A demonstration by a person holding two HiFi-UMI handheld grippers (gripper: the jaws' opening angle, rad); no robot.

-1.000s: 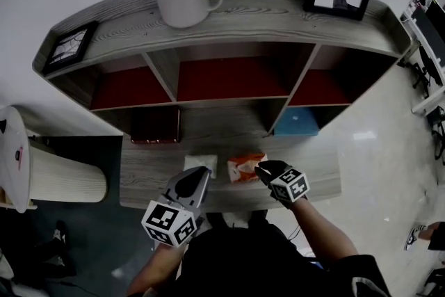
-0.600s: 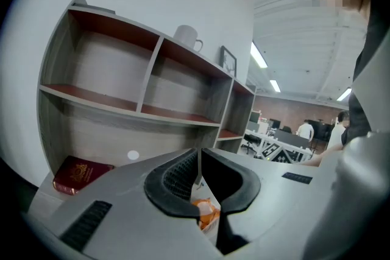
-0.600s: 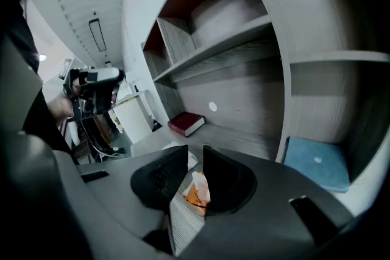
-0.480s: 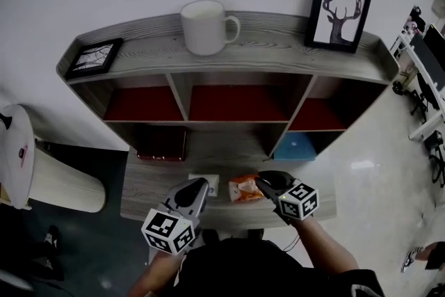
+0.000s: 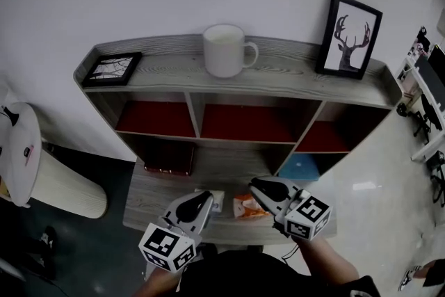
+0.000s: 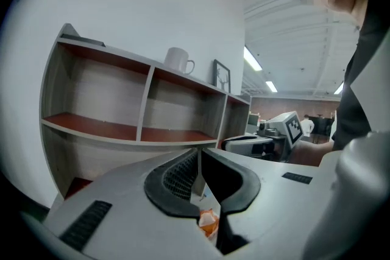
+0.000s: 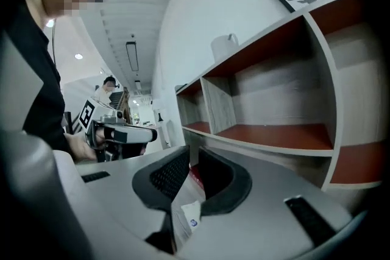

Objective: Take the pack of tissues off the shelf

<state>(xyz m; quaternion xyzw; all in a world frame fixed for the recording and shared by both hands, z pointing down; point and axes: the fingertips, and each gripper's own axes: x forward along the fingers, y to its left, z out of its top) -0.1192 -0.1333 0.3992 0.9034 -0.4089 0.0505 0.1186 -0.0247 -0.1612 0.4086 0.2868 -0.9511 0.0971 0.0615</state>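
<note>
The pack (image 5: 247,207) sat at the front of the ledge (image 5: 149,190) under the shelf (image 5: 167,76). Its long axis ran left to right along the ledge's front edge, with its right end toward the right gripper (image 5: 255,184). That gripper's fingers were almost together, pinching the pack's crinkled wrapper. The left gripper (image 5: 204,197) was over a white packet (image 5: 215,200) just beside the pack, its fingers pressed together. I couldn't tell whether the pack touched the ledge.
</note>
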